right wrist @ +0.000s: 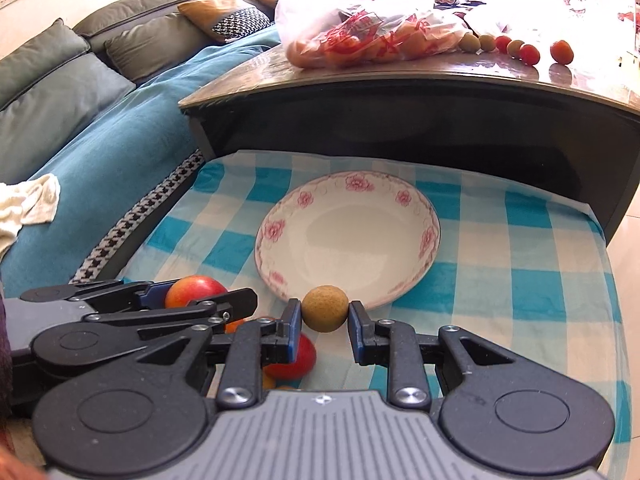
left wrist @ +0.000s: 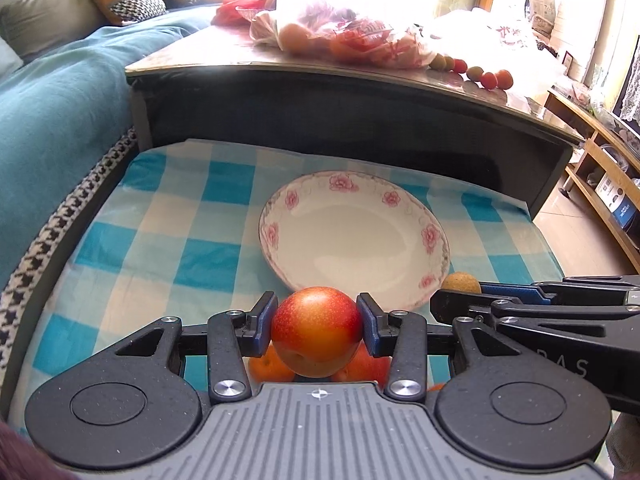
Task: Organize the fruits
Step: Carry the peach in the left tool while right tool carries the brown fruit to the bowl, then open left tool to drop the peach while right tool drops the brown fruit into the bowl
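Note:
My left gripper (left wrist: 317, 325) is shut on a red-orange nectarine (left wrist: 316, 330) and holds it above the checked cloth, just in front of the white flowered plate (left wrist: 352, 200). My right gripper (right wrist: 324, 314) is shut on a small tan round fruit (right wrist: 324, 308) at the plate's (right wrist: 348, 188) near rim. The plate is bare inside. Under the left gripper lie orange fruits (left wrist: 270, 366). A red fruit (right wrist: 294, 358) lies under the right gripper. The left gripper with its nectarine (right wrist: 194, 290) shows at the left of the right wrist view; the right gripper's arm (left wrist: 560, 312) shows at the right of the left wrist view.
A blue-and-white checked cloth (left wrist: 160, 232) covers the low surface. Behind it stands a dark table (right wrist: 400, 116) with a plastic bag of fruit (right wrist: 360, 28) and several small loose fruits (right wrist: 528, 54). A blue-covered sofa (right wrist: 100, 120) is at the left.

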Tool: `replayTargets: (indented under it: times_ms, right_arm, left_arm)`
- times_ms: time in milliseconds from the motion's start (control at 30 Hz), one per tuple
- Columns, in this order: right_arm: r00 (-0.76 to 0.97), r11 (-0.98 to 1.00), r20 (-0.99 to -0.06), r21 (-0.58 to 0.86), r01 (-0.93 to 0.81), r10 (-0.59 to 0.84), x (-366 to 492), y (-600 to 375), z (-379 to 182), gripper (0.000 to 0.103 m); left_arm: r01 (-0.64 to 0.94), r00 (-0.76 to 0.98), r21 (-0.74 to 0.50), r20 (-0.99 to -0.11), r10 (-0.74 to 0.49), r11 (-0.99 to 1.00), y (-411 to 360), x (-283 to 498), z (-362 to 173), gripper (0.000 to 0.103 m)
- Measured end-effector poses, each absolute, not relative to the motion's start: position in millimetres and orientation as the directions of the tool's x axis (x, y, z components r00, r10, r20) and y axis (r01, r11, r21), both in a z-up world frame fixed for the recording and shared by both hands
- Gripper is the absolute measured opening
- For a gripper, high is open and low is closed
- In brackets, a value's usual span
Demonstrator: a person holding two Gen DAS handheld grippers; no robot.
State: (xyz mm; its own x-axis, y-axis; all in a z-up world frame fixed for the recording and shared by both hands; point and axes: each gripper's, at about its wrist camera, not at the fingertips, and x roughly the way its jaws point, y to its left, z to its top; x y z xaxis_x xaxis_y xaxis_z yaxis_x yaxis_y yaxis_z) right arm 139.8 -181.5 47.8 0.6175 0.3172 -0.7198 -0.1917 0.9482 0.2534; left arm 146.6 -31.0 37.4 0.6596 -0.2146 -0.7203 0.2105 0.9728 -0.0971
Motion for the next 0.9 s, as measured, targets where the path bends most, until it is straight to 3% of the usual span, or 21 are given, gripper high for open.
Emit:
replayTargets:
  times_ms: [900]
  right_arm:
    - [0.544,0.943,-0.770,0.286,-0.171,0.332,218,-197,6,0.028]
  left_arm:
    - [0.226,0.615,-0.071,-0.764,-0.199,0.972,-51,215,5,0.050]
